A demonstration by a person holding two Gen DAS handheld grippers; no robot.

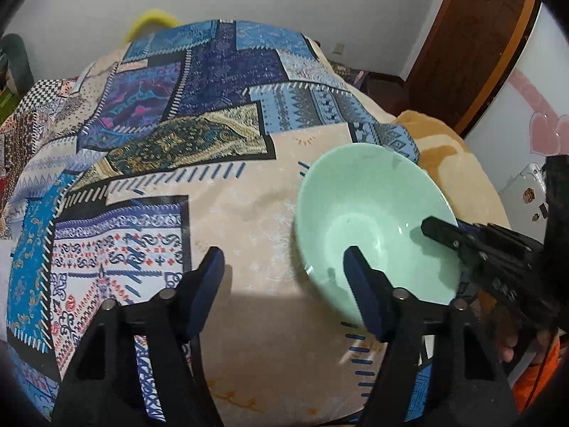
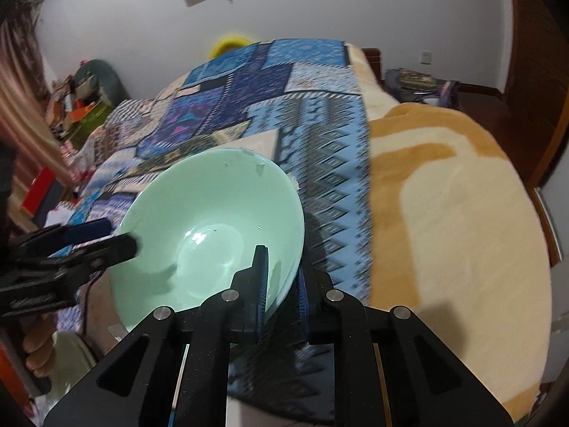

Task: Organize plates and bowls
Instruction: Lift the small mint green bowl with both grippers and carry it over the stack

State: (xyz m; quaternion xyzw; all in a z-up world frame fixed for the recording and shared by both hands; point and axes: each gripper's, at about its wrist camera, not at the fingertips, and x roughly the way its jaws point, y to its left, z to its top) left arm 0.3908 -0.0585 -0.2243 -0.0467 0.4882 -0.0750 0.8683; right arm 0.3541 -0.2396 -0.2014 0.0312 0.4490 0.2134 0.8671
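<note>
Bowl: a pale green bowl tilted above a patchwork quilt spread over a bed, near its right side.
Right gripper: its jaws are clamped on the bowl's near rim, one finger inside, one outside.
Left gripper: its jaws stand part open; one blue pad overlaps the bowl's near edge, the other hangs over the quilt. Whether the pad touches the bowl cannot be told.
Left view only: the right gripper reaches into the bowl from the right edge.
Right view only: a tan blanket beside the quilt, and clutter along the left wall.
Hidden: the bowl's underside, and the bed's near edge behind the gripper bodies.
Hard to make out: the person's hand at the left edge, dim and cut off.
</note>
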